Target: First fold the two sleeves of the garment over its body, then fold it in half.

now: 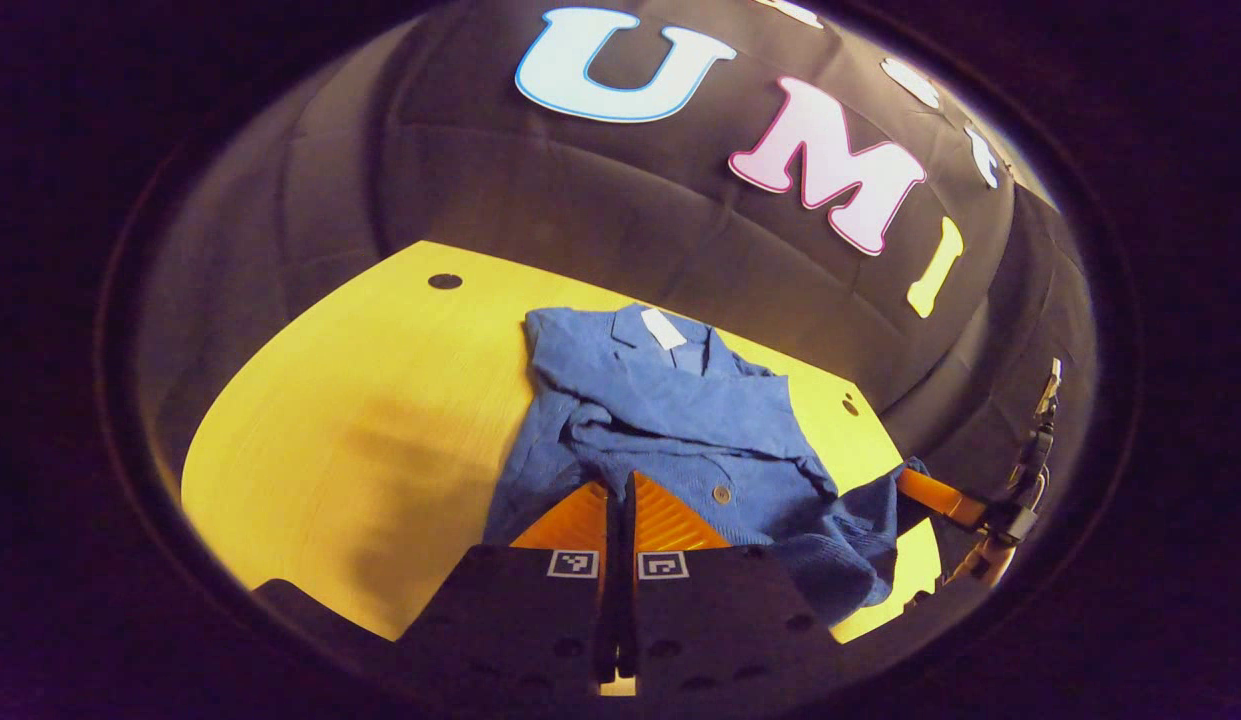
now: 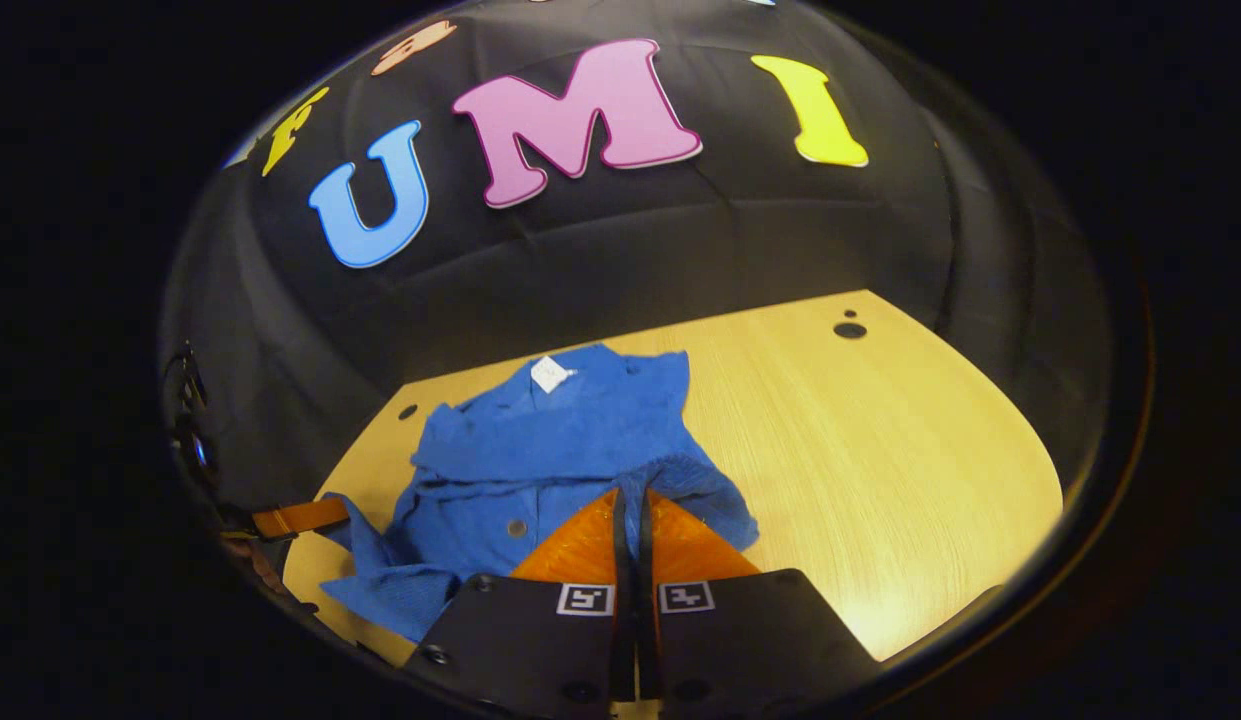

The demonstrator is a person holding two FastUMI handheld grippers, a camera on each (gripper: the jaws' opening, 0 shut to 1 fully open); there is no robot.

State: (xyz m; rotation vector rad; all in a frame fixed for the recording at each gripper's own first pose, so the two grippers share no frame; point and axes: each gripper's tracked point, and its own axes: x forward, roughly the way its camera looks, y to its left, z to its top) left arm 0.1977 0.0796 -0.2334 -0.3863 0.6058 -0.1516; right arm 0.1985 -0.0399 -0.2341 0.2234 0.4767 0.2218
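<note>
Starting with the left gripper view: the blue garment (image 1: 670,420) lies on the yellow wooden table (image 1: 360,440), collar end toward the booth's back wall, with a white tag (image 1: 664,328) at the neck and a button (image 1: 721,494) on the front. It's pretty rumpled, with folds bunched across the middle, so I can't really sort out which lump is a sleeve. The left gripper (image 1: 620,490) sits at the bottom of the view with its two fingers pressed together, the tips right at the near edge of the cloth. Whether any fabric is pinched between them is hard to say; the tips hide that spot. Off to the right, the right gripper (image 1: 935,497) reaches in at the table's edge, and a flap of blue cloth meets its tip. The hand behind it is cut off.

Over in the right gripper view: the same garment (image 2: 540,450) sits left of centre, its tag (image 2: 550,373) at the far end. The right gripper (image 2: 632,505) has its fingers closed up tight, tips against a bunched fold at the garment's near edge. Again I can't tell if cloth is caught. The left gripper (image 2: 300,518) pokes in from the far left, touching a corner of fabric, mostly lost in the dark rim.
</note>
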